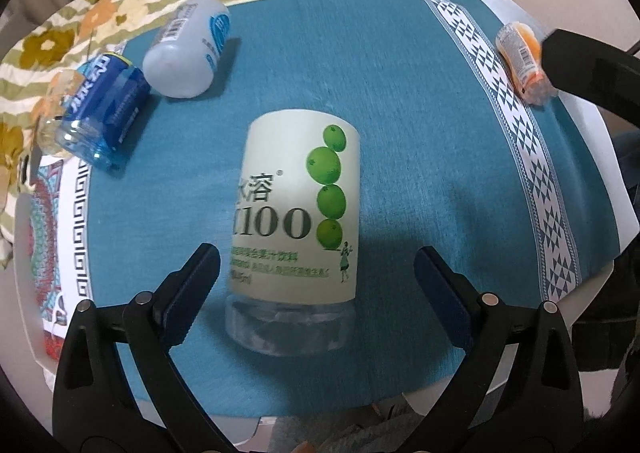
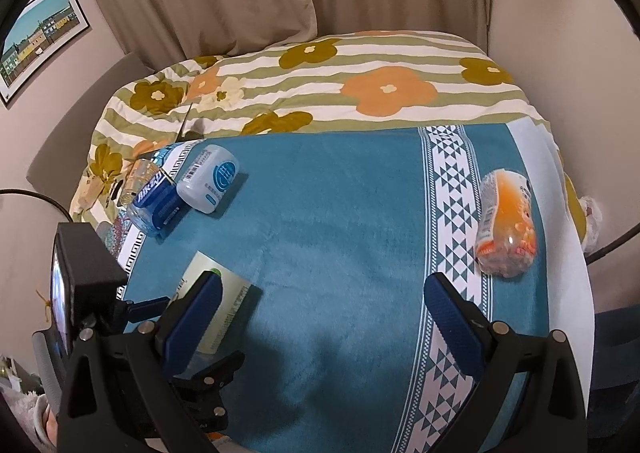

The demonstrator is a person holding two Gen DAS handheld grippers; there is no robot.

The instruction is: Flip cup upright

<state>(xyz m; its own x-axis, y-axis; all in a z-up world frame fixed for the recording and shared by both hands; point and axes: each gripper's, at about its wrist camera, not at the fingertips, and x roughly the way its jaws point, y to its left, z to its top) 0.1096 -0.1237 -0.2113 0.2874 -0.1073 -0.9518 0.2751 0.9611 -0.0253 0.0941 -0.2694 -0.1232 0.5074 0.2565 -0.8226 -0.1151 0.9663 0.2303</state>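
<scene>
A cup cut from a bottle, with a pale green label showing green fruit and "100" (image 1: 296, 213), lies on its side on the teal cloth (image 1: 420, 125), its clear base toward me. My left gripper (image 1: 316, 273) is open, its fingers on either side of the cup's base end, not touching it. In the right wrist view the same cup (image 2: 218, 305) is partly hidden behind my right gripper's left finger. My right gripper (image 2: 324, 305) is open and empty above the cloth.
A blue-labelled cup (image 1: 100, 109) and a white cup (image 1: 188, 49) lie at the far left. An orange cup (image 1: 524, 57) lies at the far right by the patterned band (image 2: 452, 221). A flowered quilt (image 2: 320, 85) lies beyond the cloth.
</scene>
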